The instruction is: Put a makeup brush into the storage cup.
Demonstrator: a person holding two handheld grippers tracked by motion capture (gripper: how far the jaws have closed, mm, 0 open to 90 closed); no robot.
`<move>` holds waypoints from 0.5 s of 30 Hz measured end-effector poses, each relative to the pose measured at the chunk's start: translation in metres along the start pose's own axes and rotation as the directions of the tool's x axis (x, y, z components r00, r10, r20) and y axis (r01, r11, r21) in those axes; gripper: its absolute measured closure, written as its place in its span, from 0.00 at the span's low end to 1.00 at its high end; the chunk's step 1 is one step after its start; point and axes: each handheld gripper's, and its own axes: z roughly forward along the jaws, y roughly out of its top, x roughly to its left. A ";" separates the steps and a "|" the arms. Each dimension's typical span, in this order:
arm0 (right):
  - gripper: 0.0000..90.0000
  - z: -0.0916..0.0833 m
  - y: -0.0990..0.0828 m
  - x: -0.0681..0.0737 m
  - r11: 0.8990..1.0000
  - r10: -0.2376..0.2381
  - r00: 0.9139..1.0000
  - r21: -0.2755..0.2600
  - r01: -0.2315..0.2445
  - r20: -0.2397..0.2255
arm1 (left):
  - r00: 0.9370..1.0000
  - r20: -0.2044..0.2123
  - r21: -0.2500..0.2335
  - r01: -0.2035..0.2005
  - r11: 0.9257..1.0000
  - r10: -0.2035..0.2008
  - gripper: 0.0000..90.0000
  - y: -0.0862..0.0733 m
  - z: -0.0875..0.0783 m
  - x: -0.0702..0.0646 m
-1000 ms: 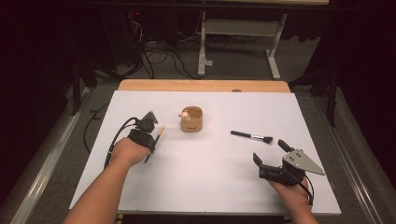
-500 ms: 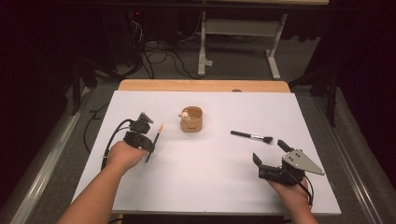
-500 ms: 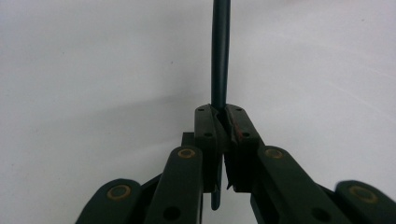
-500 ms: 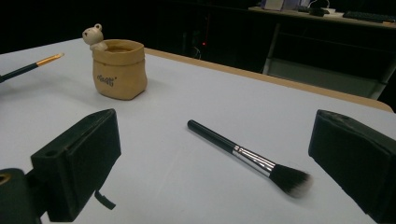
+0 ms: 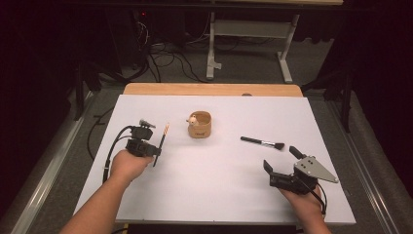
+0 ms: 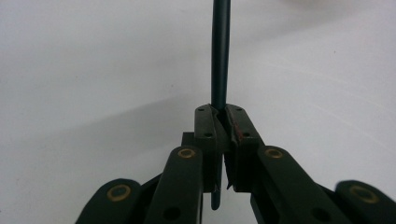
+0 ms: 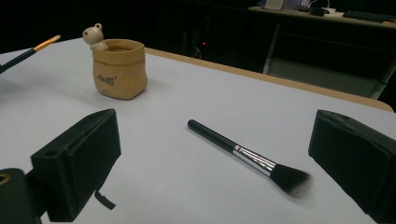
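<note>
Two tools over a white bench, one gripping a thin brush, the other spread wide.

The left tool is clamped on a thin dark brush with an orange tip, which it holds just above the bench, pointing away from the person, left of the small tan pot. The right tool rests near the front right edge, its jaws wide apart and holding nothing; a black makeup brush lies flat just beyond it.
</note>
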 end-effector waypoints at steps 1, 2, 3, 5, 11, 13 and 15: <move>0.04 0.000 0.000 0.000 1.000 0.001 1.000 0.000 -0.001 0.000 | 1.000 0.002 -0.008 0.000 1.000 0.000 0.94 -0.001 0.000 0.001; 0.04 0.000 0.000 0.000 1.000 0.003 1.000 0.000 -0.003 0.001 | 1.000 0.001 -0.015 -0.002 1.000 0.002 0.94 -0.001 0.000 0.001; 0.04 0.000 0.000 0.000 1.000 0.001 1.000 0.002 -0.001 0.001 | 1.000 0.003 -0.021 -0.001 1.000 0.002 0.94 -0.002 0.000 0.001; 0.04 0.000 0.000 0.000 1.000 -0.001 1.000 0.001 0.001 0.001 | 1.000 0.005 -0.040 -0.001 0.999 0.001 0.94 -0.004 0.001 0.001; 0.04 0.000 0.000 -0.001 1.000 -0.007 1.000 0.002 0.007 -0.002 | 1.000 0.010 -0.092 -0.008 0.996 0.009 0.94 -0.008 0.003 0.003; 0.04 0.000 0.000 0.000 1.000 -0.005 1.000 0.003 0.005 -0.002 | 1.000 0.016 -0.118 0.003 0.993 -0.001 0.94 -0.009 0.004 0.003; 0.04 0.000 0.000 0.000 1.000 -0.006 1.000 0.001 0.006 -0.001 | 1.000 0.018 -0.139 -0.005 0.990 0.007 0.94 -0.011 0.004 0.003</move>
